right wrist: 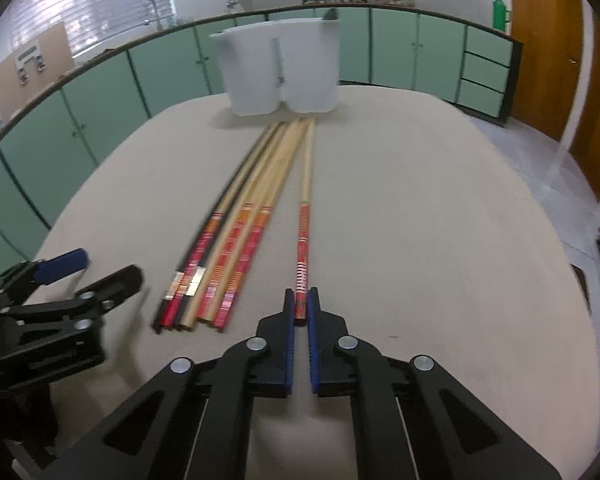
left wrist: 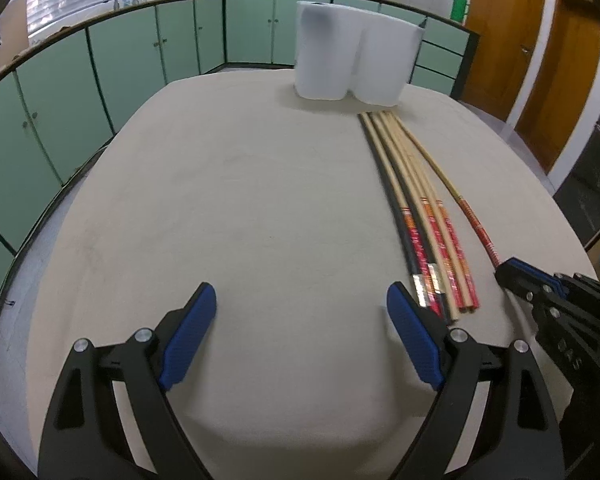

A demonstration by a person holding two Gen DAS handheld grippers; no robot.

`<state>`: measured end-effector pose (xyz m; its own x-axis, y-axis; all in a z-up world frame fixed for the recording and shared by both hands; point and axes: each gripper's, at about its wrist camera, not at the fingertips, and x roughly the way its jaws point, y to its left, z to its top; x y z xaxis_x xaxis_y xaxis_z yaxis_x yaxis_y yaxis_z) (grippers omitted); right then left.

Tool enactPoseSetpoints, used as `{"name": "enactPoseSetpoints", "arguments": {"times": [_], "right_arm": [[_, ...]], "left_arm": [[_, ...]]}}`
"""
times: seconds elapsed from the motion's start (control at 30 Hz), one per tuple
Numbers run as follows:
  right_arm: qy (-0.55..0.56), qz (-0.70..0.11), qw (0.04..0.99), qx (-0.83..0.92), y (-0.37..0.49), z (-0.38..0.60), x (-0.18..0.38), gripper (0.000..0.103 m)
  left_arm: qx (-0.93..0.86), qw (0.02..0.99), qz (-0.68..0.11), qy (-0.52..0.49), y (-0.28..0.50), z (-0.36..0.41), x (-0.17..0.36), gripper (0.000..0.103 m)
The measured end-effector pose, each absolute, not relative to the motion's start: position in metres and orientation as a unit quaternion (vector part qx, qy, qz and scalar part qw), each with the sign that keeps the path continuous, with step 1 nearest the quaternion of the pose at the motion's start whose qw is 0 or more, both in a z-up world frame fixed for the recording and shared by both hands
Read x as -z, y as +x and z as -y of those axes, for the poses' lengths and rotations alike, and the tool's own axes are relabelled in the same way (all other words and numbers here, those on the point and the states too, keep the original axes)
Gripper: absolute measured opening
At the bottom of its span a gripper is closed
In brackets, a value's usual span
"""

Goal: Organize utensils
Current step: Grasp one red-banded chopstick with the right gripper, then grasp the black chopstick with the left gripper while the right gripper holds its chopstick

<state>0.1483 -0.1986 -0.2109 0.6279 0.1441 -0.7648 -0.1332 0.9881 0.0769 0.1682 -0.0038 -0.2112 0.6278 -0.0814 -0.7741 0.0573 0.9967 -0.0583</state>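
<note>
Layout of the table from my two wrist cameras

On the table a bundle of chopsticks lies lengthwise, with its far tips just before the white holder that stands at the far edge. One single chopstick lies just to the right of the bundle, and its near end sits between the fingers of my right gripper. My left gripper is to the left of the bundle, beside its near ends. Behind the table runs a row of cabinets.
</note>
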Motion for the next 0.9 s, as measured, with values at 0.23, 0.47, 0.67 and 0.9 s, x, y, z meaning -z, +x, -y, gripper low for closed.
{"name": "enactPoseSetpoints", "arguments": {"times": [0.23,0.47,0.67,0.9], "right_arm": [[0.029,-0.424,0.903,-0.059,0.149,0.217,0.212,0.006],[0.03,-0.425,0.903,-0.06,0.148,0.217,0.212,0.006],[0.026,-0.425,0.903,-0.058,0.148,0.215,0.213,0.006],[0.025,-0.428,0.902,-0.06,0.149,0.215,0.214,0.007]], "left_arm": [[0.07,0.901,-0.427,0.003,0.163,0.025,0.211,0.085],[0.057,0.897,-0.439,0.004,0.168,0.023,0.217,0.086],[0.037,0.895,-0.443,0.017,0.168,0.02,0.218,0.086],[0.035,0.894,-0.446,0.017,0.168,0.019,0.217,0.084]]}}
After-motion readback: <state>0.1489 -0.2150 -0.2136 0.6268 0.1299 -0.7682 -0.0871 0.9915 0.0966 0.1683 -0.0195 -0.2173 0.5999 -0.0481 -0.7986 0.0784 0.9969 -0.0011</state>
